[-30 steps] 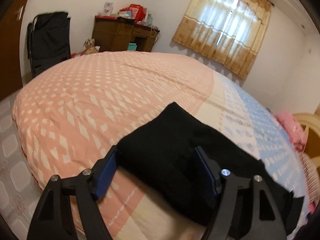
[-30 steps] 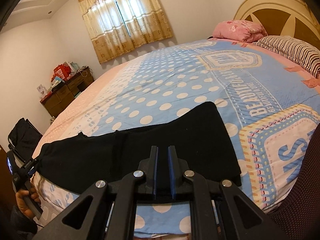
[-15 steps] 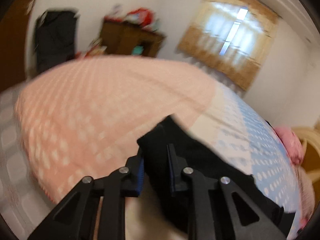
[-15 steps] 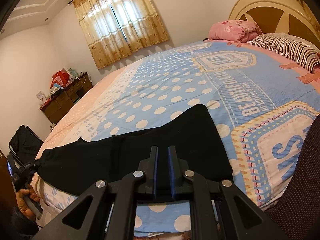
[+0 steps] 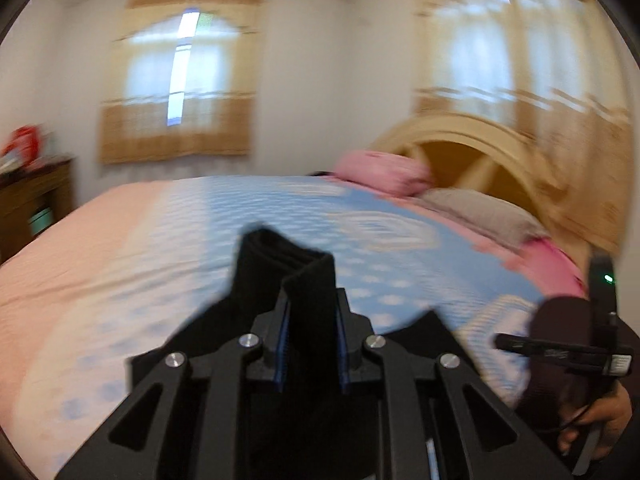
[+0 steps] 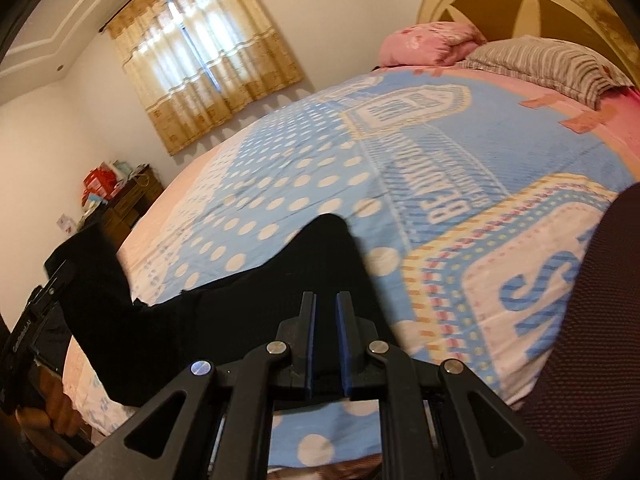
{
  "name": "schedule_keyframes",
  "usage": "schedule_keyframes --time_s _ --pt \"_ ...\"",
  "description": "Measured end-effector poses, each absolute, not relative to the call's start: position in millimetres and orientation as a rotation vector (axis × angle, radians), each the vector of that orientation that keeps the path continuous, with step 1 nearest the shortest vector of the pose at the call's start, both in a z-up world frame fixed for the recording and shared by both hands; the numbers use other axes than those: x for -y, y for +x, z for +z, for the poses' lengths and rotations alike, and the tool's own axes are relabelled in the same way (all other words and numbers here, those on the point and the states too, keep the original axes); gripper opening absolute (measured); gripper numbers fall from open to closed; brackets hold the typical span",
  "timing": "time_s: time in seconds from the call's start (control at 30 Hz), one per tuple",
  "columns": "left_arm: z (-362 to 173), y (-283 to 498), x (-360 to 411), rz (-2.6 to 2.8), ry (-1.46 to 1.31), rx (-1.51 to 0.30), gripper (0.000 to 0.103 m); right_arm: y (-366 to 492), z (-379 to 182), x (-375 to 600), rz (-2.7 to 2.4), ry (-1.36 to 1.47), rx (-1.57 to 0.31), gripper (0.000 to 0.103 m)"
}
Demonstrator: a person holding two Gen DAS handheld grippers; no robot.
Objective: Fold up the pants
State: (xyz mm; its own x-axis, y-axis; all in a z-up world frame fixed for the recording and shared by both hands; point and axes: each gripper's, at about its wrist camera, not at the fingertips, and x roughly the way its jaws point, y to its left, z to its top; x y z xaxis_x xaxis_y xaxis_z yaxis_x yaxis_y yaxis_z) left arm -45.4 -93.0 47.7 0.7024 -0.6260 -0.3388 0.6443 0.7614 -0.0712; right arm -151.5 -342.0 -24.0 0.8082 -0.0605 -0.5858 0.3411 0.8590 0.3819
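One pair of black pants (image 6: 256,292), two grippers, two pillows. Left gripper (image 5: 310,344) was clenched on a bunched end of the pants, fabric standing up between its blue pads, lifted off the bed (image 5: 120,248). Right gripper (image 6: 325,344) was clamped on the pants' near edge, pinned low at the bedside; the rest lay across the polka-dot bedspread (image 6: 400,168). Pink pillow (image 6: 428,40) and striped pillow (image 6: 548,60) sat by the headboard (image 6: 520,4), well apart. Left view blurred.

Right claw (image 6: 326,332) pinches black pants (image 6: 248,300) on the polka-dot bedspread (image 6: 400,184).
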Motion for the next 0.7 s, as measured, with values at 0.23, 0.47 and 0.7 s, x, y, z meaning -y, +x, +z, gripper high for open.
schedule_keyframes --time_s 0.23,0.47,0.7 --pt "34 -65 192 -0.895 0.142 -0.367 0.019 -170 -21 373 -0.285 0.536 -0.569 0.011" --pt "0 -76 225 -0.918 0.236 -0.476 0.019 -173 -25 391 -0.304 0.547 -0.573 0.011" --pt "-22 -73 240 -0.899 0.306 -0.596 0.019 -170 -40 395 -0.305 0.574 -0.604 0.011"
